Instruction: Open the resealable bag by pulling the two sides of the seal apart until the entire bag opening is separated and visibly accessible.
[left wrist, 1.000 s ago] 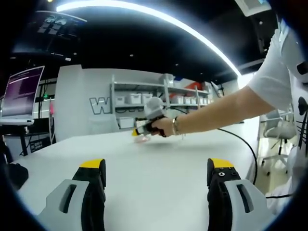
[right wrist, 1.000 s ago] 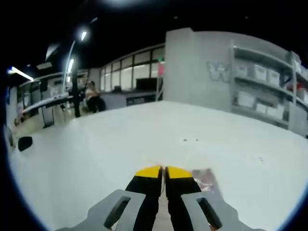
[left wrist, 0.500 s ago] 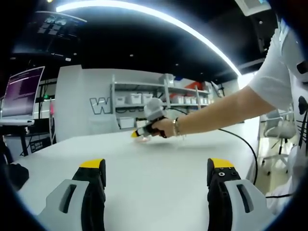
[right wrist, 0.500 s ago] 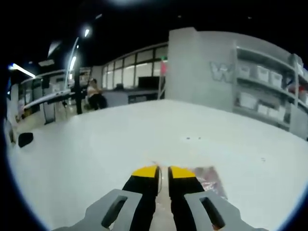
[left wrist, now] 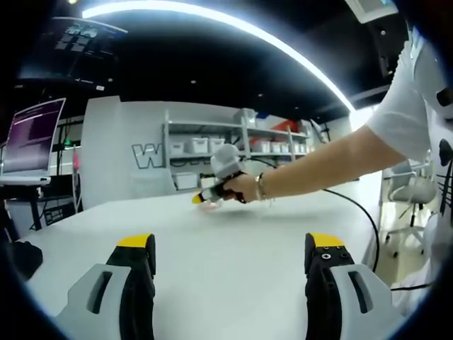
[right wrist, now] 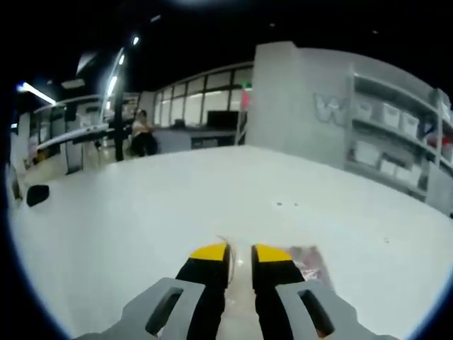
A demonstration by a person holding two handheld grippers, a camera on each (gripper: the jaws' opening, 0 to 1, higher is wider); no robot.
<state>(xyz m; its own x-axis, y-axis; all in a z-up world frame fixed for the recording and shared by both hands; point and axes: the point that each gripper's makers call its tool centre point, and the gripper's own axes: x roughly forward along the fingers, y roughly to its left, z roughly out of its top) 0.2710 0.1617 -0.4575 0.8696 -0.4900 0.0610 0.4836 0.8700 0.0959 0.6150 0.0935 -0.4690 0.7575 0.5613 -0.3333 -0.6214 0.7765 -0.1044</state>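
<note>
Your left tool (left wrist: 231, 258) sits low over the white surface (left wrist: 226, 227) with its jaws wide apart and nothing between them. Well ahead of it, your right arm (left wrist: 333, 159) reaches across from the right, and the hand (left wrist: 241, 186) holds the right tool (left wrist: 200, 199) down near the surface by the far edge — yellow tips just visible past the fingers.

In the right gripper view, your right tool (right wrist: 240, 255) has its jaws narrow, with a thin gap showing between the yellow tips. The bag (right wrist: 308, 261) lies flat on the surface right at those tips: a clear sheet runs under and between the jaws, and a pinkish part shows just beside the right jaw. Whether the jaws actually pinch the bag's edge can't be told from here.

Behind the surface stands a grey wall with shelves (left wrist: 233, 145) of white bins, and a monitor (left wrist: 32, 138) glows off to the left. A seated person (right wrist: 144, 134) shows far off — by the windows
</note>
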